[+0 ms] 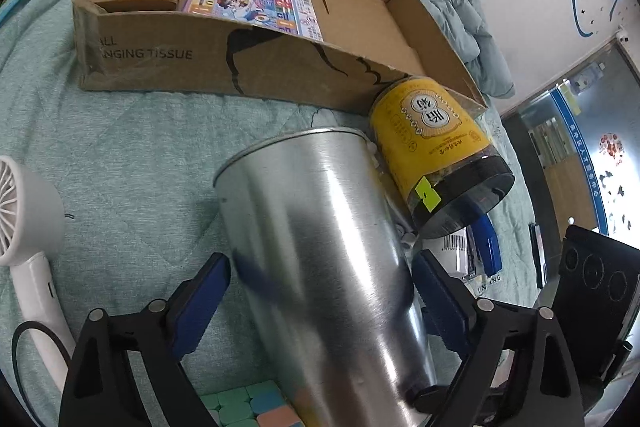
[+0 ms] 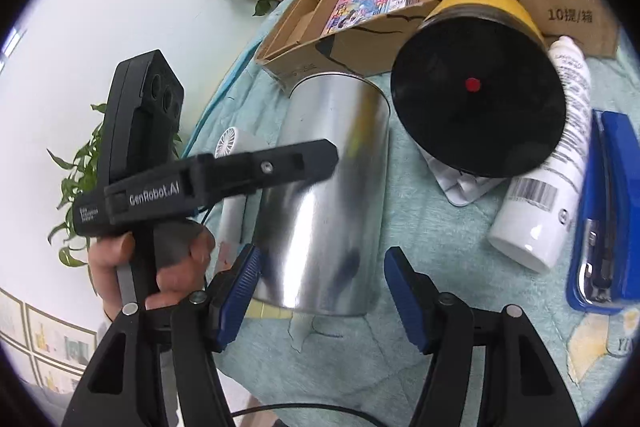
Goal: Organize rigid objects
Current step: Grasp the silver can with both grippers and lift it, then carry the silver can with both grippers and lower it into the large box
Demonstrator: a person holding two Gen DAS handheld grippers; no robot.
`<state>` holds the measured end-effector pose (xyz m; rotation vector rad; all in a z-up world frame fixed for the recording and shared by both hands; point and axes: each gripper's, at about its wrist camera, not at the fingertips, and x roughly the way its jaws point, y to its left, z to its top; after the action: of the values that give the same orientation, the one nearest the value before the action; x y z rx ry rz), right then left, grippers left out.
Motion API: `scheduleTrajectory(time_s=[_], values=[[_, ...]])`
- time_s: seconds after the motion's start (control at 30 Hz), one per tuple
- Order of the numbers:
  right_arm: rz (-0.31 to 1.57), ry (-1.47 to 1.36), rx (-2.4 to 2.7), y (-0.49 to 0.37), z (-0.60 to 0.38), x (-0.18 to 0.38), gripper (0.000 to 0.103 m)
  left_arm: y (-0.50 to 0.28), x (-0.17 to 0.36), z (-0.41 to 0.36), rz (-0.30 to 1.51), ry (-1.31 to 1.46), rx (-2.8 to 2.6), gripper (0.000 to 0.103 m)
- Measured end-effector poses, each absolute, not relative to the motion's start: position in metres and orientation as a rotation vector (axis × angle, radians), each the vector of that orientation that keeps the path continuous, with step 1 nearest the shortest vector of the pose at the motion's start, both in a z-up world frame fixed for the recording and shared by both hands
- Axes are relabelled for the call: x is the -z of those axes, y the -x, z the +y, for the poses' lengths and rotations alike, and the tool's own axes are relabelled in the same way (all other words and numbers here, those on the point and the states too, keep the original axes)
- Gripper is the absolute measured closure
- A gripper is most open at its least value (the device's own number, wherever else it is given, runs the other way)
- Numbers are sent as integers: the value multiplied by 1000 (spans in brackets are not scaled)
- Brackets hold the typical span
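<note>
While the steel can [image 1: 320, 247] lay on the quilt [image 1: 132, 155] before the carton [image 1: 224, 67], left gripper [image 1: 320, 291] straddled it, jaws wide, pads apparently just clear. Right gripper [image 2: 320, 287] stood half open, empty. Yellow jar [image 1: 436, 147] leaned against the carton.

Both wrist cameras look steeply down, close over the quilted bed [image 1: 132, 147]. They share the metal can [image 1: 320, 227], the yellow jar [image 1: 432, 143] and the far cardboard box [image 1: 240, 67]; the right view also catches the left gripper [image 2: 328, 157].
</note>
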<state>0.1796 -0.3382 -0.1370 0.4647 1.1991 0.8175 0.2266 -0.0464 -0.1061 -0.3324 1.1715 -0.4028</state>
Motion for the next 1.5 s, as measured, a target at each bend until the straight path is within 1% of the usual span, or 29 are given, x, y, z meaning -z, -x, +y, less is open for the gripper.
scheduleTrajectory(time_s=[0.07, 0.1, 0.17, 0.3, 0.73, 0.9, 1.03, 1.3, 1.5], values=[[1209, -465, -825, -182, -332, 140, 36, -226, 107, -48, 1173, 320, 404, 13], [1216, -470, -822, -184, -328, 143, 33, -227, 108, -47, 1179, 324, 403, 13], [1232, -492, -837, -188, -326, 149, 32, -228, 110, -45, 1187, 334, 405, 13], [1271, -514, -865, -199, -312, 159, 25, -233, 113, -46, 1194, 324, 402, 13], [1262, -396, -840, -204, -286, 158, 18, -244, 120, -57, 1235, 282, 395, 13], [1254, -367, -812, -209, -273, 160, 16, -245, 114, -57, 1228, 274, 389, 15], [1190, -313, -770, -205, -272, 148, 16, -238, 94, -61, 1164, 250, 411, 17], [1007, -288, -741, -209, -287, 87, 17, -223, 9, -72, 942, 197, 421, 18], [926, -251, -718, -235, -294, 48, 17, -242, -43, -80, 861, 162, 451, 18]])
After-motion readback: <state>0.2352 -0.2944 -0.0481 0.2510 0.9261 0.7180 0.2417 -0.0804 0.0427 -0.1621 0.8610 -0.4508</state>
